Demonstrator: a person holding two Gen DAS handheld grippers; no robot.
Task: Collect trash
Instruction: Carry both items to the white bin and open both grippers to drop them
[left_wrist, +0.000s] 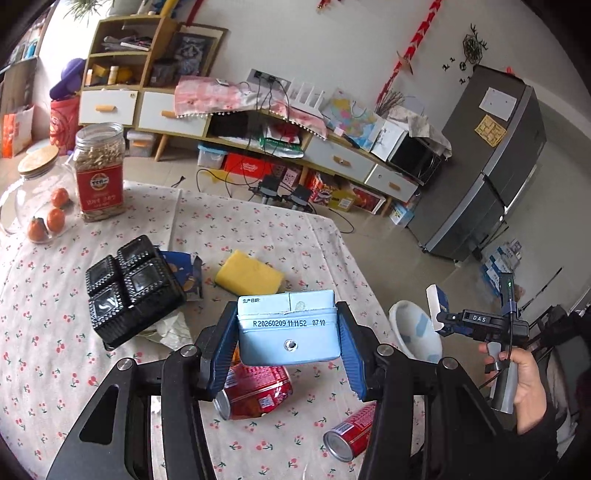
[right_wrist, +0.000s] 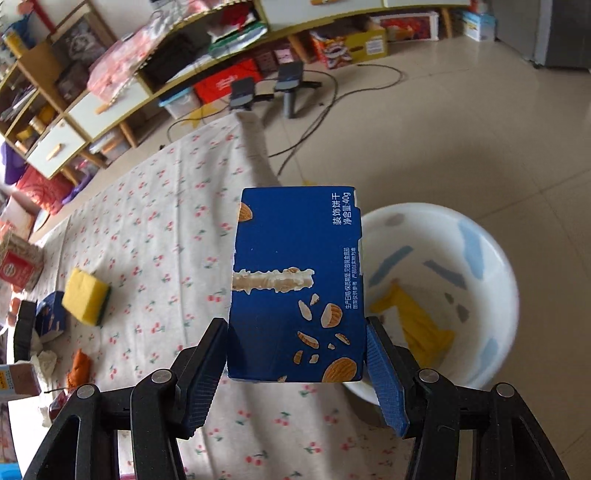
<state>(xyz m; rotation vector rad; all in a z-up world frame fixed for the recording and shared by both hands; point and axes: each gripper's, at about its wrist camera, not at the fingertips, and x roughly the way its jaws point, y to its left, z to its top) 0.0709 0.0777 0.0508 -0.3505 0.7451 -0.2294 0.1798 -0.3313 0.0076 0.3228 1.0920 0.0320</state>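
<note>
My left gripper (left_wrist: 288, 332) is shut on a light blue drink carton (left_wrist: 289, 326), held above the cherry-print table (left_wrist: 110, 376). Under it lie two red cans (left_wrist: 255, 393) (left_wrist: 351, 430) on their sides. My right gripper (right_wrist: 297, 354) is shut on a dark blue biscuit box (right_wrist: 295, 284), beside the table's edge and left of a white basin (right_wrist: 484, 266) on the floor. In the left wrist view the right gripper (left_wrist: 441, 317) holds that box (left_wrist: 436, 304) over the basin (left_wrist: 413, 332), with a hand around its handle. A yellow wrapper (right_wrist: 417, 321) lies in the basin.
On the table are a black plastic tray (left_wrist: 133, 288), a torn blue box (left_wrist: 184, 269), a yellow sponge (left_wrist: 249, 275), crumpled paper (left_wrist: 170, 328), a jar of nuts (left_wrist: 99, 173) and a glass jar (left_wrist: 33, 199) with oranges. Shelves, cables and a grey fridge (left_wrist: 487, 166) stand behind.
</note>
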